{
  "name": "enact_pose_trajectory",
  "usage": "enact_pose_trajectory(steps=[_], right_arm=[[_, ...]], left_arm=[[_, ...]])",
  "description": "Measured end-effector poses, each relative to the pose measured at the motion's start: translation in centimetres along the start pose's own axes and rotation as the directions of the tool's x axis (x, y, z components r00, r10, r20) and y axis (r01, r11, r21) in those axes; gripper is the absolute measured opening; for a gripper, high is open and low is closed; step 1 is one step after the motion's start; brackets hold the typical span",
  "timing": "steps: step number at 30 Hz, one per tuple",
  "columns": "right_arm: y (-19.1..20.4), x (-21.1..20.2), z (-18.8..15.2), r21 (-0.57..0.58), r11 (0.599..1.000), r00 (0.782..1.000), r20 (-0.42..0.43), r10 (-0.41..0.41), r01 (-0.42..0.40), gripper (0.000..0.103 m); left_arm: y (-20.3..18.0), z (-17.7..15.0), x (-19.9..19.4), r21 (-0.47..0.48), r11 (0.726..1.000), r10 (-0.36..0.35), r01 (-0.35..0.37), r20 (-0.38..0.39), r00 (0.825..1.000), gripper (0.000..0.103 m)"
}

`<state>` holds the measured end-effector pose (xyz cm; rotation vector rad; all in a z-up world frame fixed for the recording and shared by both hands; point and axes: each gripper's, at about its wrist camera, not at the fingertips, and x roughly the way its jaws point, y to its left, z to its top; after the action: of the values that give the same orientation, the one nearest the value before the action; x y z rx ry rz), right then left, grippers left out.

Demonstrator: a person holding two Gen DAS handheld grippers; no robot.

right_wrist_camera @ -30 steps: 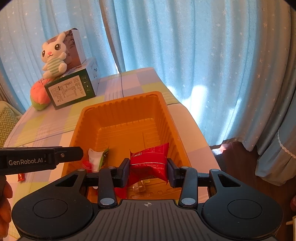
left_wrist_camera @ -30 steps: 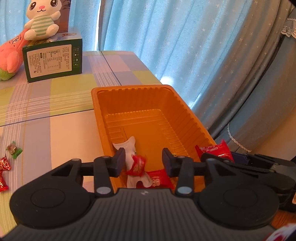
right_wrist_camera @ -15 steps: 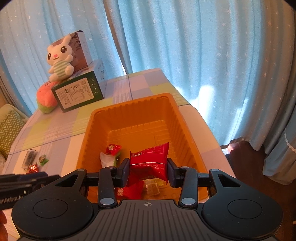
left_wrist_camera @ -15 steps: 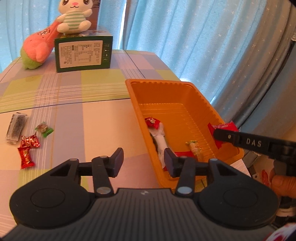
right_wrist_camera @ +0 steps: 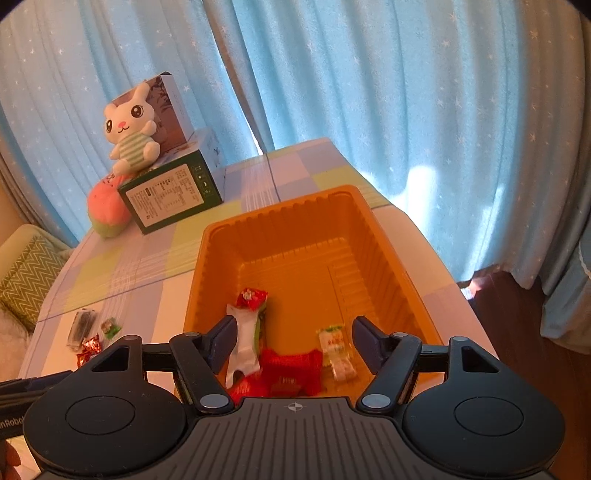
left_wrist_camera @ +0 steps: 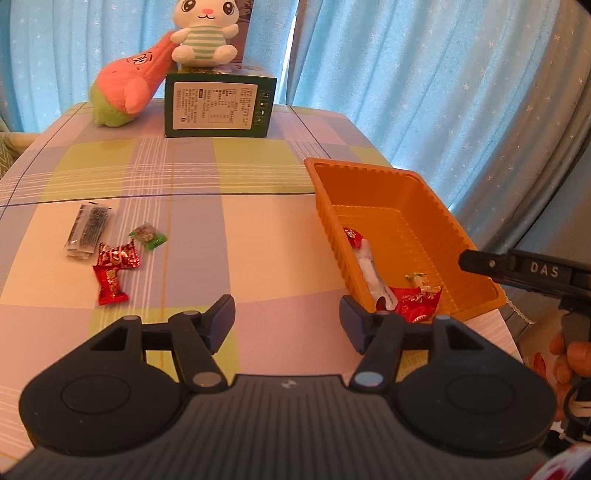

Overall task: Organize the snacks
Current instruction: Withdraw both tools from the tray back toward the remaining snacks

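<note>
An orange tray (left_wrist_camera: 436, 199) (right_wrist_camera: 384, 236) sits at the table's right edge. Inside it lie a white packet (right_wrist_camera: 243, 339), a small red candy (right_wrist_camera: 251, 297), a red packet (right_wrist_camera: 291, 369) and a pale green-topped sweet (right_wrist_camera: 338, 349). My right gripper (right_wrist_camera: 291, 341) hangs over the tray's near end, jaws opening, nothing pressed between them; the red packet lies below. My left gripper (left_wrist_camera: 287, 323) is over bare tablecloth left of the tray, jaws opening and empty. Loose on the table's left lie two red candies (left_wrist_camera: 112, 271), a green sweet (left_wrist_camera: 147, 236) and a dark sachet (left_wrist_camera: 88, 230).
At the table's far end stand a green box (left_wrist_camera: 219, 105) with a plush rabbit (left_wrist_camera: 205, 33) on it and a pink plush (left_wrist_camera: 129, 86) beside it. Blue curtains hang behind. The table drops off just right of the tray. A hand (left_wrist_camera: 569, 358) holds the right gripper.
The right gripper opened and let the red packet fall into the tray. The left gripper swung left from over the tray to the bare tablecloth and widened its jaws.
</note>
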<state>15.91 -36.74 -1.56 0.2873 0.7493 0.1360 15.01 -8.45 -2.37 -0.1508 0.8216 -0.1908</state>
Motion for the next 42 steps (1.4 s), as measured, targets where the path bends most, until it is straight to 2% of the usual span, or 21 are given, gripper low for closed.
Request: enact_pose_trajectory(steps=[8, 17, 30, 42], right_arm=[[1.5, -2.9, -2.4, 0.008, 1.000, 1.000, -0.010, -0.010, 0.010, 0.069], [4.1, -5.2, -4.3, -0.033, 0.999, 0.999, -0.031, -0.008, 0.007, 0.069], [9.0, -5.8, -6.3, -0.125, 0.991, 0.998, -0.055, 0.028, -0.035, 0.069], [11.5, -5.0, -7.0, -0.165, 0.984, 0.995, -0.078, 0.055, -0.068, 0.069]], left_arm=[[0.8, -1.0, -2.9, -0.004, 1.000, 0.013, -0.013, 0.015, 1.000, 0.065], [2.2, -2.2, -6.3, -0.017, 0.999, 0.040, -0.040, 0.035, 0.999, 0.072], [5.0, -3.5, -9.6, -0.051, 0.995, 0.083, -0.081, 0.055, 0.995, 0.076], [7.6, -4.0, -10.7, -0.078, 0.990, 0.125, -0.120, 0.062, 0.990, 0.079]])
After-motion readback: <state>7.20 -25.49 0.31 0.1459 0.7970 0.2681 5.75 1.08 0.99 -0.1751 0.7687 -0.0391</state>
